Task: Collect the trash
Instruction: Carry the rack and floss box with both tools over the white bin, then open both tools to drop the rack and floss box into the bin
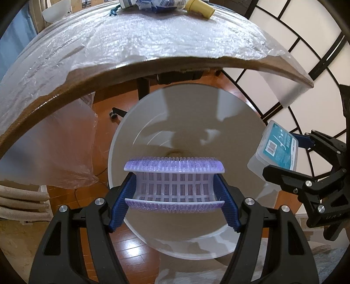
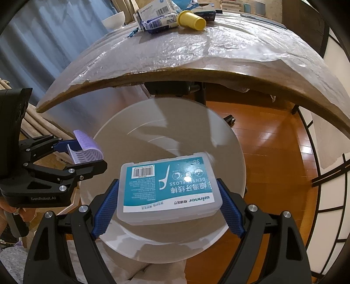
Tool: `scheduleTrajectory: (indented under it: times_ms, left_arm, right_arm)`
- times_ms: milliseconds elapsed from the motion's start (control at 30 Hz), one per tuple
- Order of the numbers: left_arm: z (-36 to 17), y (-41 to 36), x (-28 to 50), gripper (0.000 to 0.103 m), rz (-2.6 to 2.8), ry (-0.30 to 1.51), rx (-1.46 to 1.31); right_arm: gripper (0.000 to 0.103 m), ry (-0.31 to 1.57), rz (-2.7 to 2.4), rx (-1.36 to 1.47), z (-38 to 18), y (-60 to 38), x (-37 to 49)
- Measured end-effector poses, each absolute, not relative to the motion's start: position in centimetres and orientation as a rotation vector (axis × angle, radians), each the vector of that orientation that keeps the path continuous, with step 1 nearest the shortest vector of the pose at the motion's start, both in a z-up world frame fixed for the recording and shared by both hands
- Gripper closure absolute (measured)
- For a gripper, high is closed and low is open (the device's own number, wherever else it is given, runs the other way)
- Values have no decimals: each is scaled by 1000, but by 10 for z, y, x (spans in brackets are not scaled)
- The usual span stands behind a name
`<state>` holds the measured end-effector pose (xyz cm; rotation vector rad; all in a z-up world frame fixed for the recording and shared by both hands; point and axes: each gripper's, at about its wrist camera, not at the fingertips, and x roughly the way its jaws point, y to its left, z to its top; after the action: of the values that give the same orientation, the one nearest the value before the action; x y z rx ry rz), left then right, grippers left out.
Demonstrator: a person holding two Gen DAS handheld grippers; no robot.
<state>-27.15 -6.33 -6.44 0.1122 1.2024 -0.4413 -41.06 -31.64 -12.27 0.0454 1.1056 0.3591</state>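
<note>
Table [image 2: 218, 54] under clear film spans the far side; near its far edge I see a yellow cup [image 2: 192, 19] lying by some packets. Below me, on the wood floor — round white bin [image 1: 122, 139]. My left gripper [image 1: 175, 194] pinches a purple mesh strainer [image 1: 174, 181] over the bin. Right gripper [image 2: 168, 203] clamps a dental floss box [image 2: 168, 187] above the same opening, strainer to its left.

L gripper [image 1: 175, 185] & R gripper [image 2: 168, 196] both angled steeply down, each clamped on something.
</note>
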Motion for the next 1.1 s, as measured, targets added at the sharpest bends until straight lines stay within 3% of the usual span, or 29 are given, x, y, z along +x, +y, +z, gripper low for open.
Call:
scheduleTrajectory:
  times_ms: [1100]
  left_arm:
    - [-85, -83, -258, 30, -471, 1234, 149]
  right_arm:
    - [20, 1163, 356, 39, -147, -314, -394]
